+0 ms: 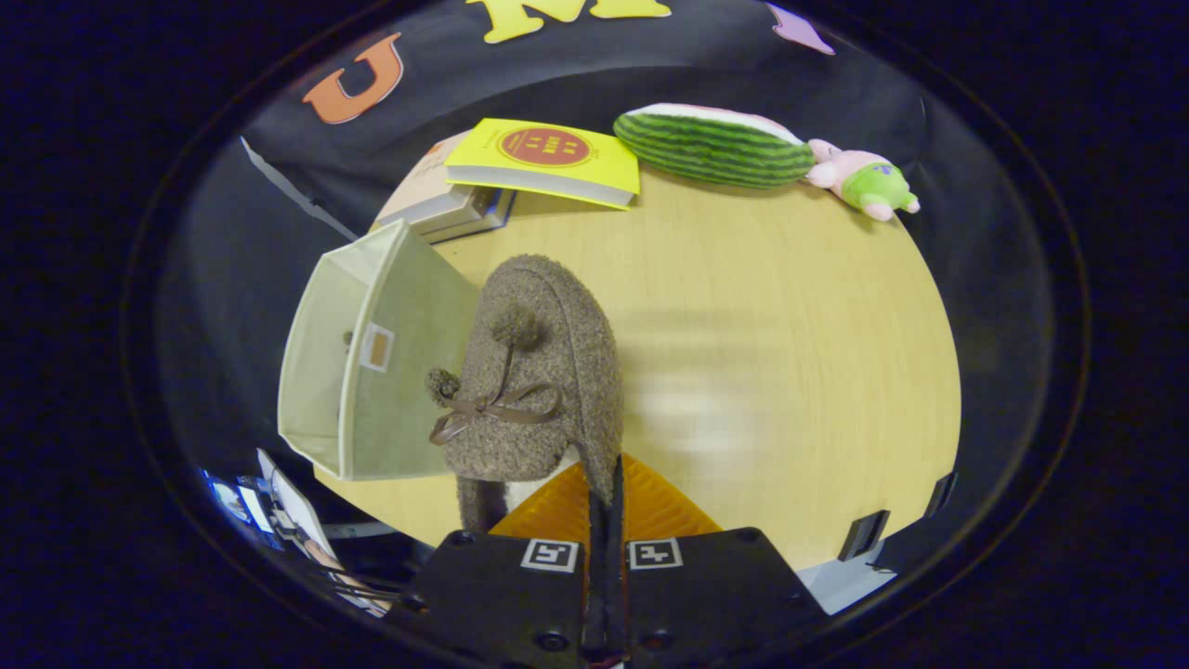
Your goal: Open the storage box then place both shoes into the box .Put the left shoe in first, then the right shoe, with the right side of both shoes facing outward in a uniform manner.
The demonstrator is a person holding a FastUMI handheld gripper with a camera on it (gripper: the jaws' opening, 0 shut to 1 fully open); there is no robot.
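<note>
A fuzzy brown slipper (543, 381) with a ribbon bow and two pom-poms hangs just ahead of my fingers, toe pointing away. My gripper (606, 483) is shut on the slipper's right side wall near the heel opening. Left of the slipper stands a pale green fabric storage box (409, 372), lying on its side with its open mouth facing left. The slipper overlaps the box's right wall in view; I cannot tell whether they touch. Both sit over a round wooden table (790, 372).
Beyond the box lies a stack of books (446, 200) with a yellow book (548, 158) on top. A watermelon-slice plush (715, 144) and a pink and green plush toy (864, 181) lie at the table's far edge.
</note>
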